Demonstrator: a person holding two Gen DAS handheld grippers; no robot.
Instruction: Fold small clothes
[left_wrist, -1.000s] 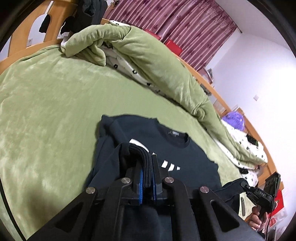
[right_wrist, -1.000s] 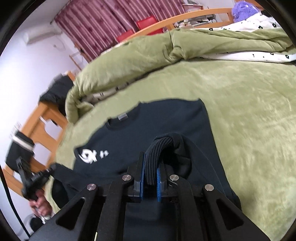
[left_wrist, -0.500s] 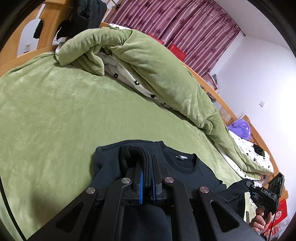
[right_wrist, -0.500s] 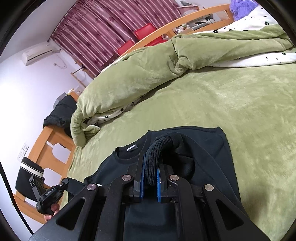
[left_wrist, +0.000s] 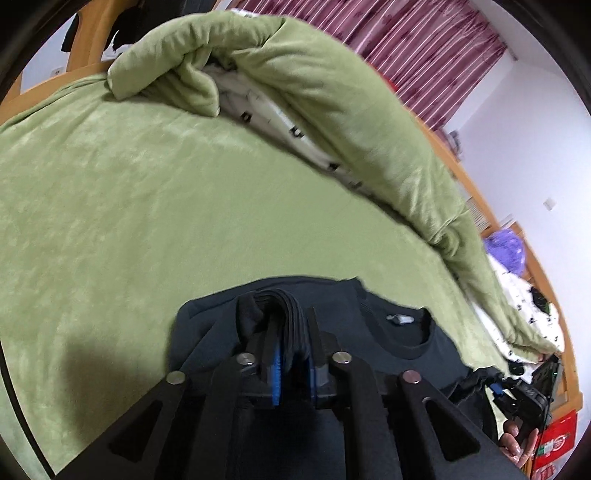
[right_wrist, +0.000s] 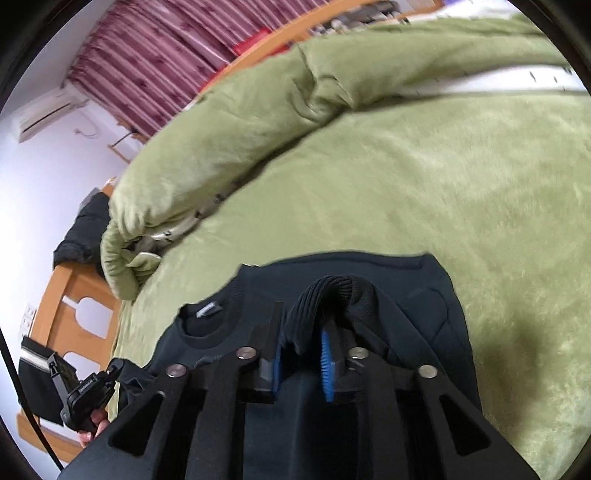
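A dark navy sweatshirt lies on the green bed, folded over, its collar and neck label showing; it also shows in the right wrist view. My left gripper is shut on the sweatshirt's ribbed hem, bunched between the blue pads. My right gripper has its jaws parted a little, with the ribbed hem still draped between the pads. Each gripper sits at one side of the sweatshirt, near its collar end.
A rolled green quilt with white patterned lining lies along the far side of the green bedsheet. A wooden bed frame and red curtains stand beyond. Dark clothes hang on the frame.
Both grippers carried the hem forward over the sweatshirt to its collar, covering the white chest print. The right gripper's jaws have parted slightly.
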